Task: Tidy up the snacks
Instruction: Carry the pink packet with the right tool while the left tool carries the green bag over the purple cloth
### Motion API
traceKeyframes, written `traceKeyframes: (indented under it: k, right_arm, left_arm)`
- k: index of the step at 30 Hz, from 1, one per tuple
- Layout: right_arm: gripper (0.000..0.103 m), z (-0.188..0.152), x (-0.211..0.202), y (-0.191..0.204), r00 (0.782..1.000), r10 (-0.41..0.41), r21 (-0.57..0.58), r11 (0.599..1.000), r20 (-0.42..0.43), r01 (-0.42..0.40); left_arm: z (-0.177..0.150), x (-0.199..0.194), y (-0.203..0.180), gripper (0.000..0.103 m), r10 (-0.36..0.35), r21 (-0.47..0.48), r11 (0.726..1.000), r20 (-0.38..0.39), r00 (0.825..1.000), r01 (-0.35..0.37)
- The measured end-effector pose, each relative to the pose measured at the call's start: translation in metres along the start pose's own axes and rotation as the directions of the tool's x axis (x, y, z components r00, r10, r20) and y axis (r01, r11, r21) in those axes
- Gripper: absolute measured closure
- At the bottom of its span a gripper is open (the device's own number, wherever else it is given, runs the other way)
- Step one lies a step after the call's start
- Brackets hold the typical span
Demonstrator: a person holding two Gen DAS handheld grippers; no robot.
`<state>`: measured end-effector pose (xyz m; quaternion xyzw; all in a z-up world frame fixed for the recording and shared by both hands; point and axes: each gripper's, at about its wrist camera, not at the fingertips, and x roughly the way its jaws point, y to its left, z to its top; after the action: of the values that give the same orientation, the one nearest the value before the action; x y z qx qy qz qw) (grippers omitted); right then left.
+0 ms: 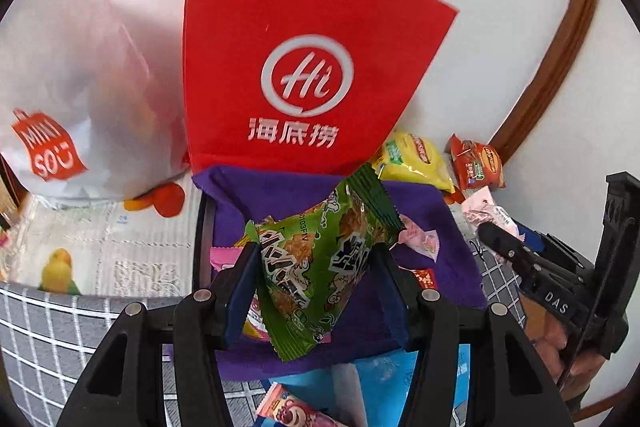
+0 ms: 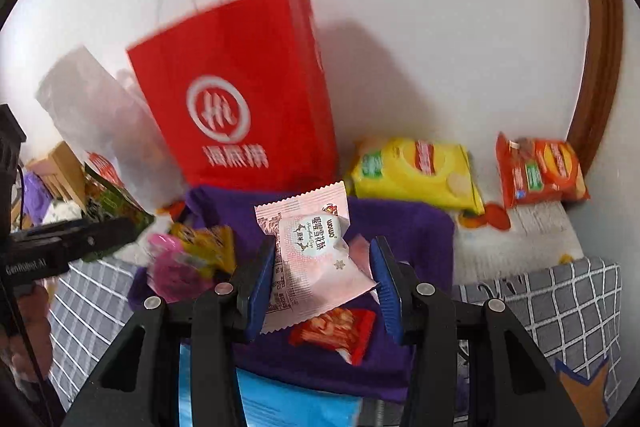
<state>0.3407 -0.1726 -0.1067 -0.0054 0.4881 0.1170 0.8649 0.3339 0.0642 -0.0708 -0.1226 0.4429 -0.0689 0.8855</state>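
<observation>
My left gripper [image 1: 314,259] is shut on a green snack packet [image 1: 320,263], held above a purple cloth [image 1: 280,199]. My right gripper [image 2: 322,259] is shut on a pink-white snack packet [image 2: 312,259] above the same cloth [image 2: 400,227]. A red paper bag [image 1: 304,67] with a white "Hi" logo stands upright behind the cloth; it also shows in the right wrist view [image 2: 240,107]. A red snack packet [image 2: 336,331] and a yellow and pink pile of snacks [image 2: 192,255] lie on the cloth. The left gripper with its green packet shows at the left of the right wrist view [image 2: 116,211].
A white Miniso bag [image 1: 72,107] stands left of the red bag. A yellow chip bag [image 2: 416,171] and an orange chip bag [image 2: 540,171] lie against the wall at the right. A blue packet [image 2: 288,403] lies at the near edge. A checked grey cover [image 2: 560,307] spreads around.
</observation>
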Motion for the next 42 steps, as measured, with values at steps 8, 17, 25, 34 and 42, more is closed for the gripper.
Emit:
traceKeyframes:
  k: [8, 17, 25, 34, 42]
  right_arm:
    - [0.056, 0.010, 0.026, -0.006, 0.998, 0.017, 0.006, 1.000, -0.054, -0.016]
    - [0.056, -0.013, 0.067, 0.004, 0.979, -0.052, -0.106, 0.994, -0.197, 0.031]
    - [0.056, -0.020, 0.082, -0.007, 0.964, -0.073, -0.076, 0.996, -0.256, 0.055]
    - [0.056, -0.020, 0.081, -0.009, 0.962, -0.084, -0.067, 0.995, -0.258, 0.069]
    - [0.052, -0.010, 0.060, -0.004, 0.975, -0.068, -0.066, 0.996, -0.209, 0.056]
  left_arm:
    - [-0.001, 0.016, 0.014, 0.049, -0.006, -0.011, 1.000, -0.047, 0.999, 0.005]
    - [-0.009, 0.037, 0.015, 0.049, -0.069, -0.039, 0.997, -0.144, 0.987, 0.064]
    - [-0.014, 0.040, 0.003, 0.049, -0.048, 0.009, 0.999, -0.153, 0.987, 0.050]
    - [-0.017, 0.049, -0.009, 0.049, 0.055, 0.100, 0.994, -0.129, 0.990, -0.042]
    - [-0.016, 0.052, -0.009, 0.047, 0.083, 0.110, 0.992, -0.119, 0.989, -0.070]
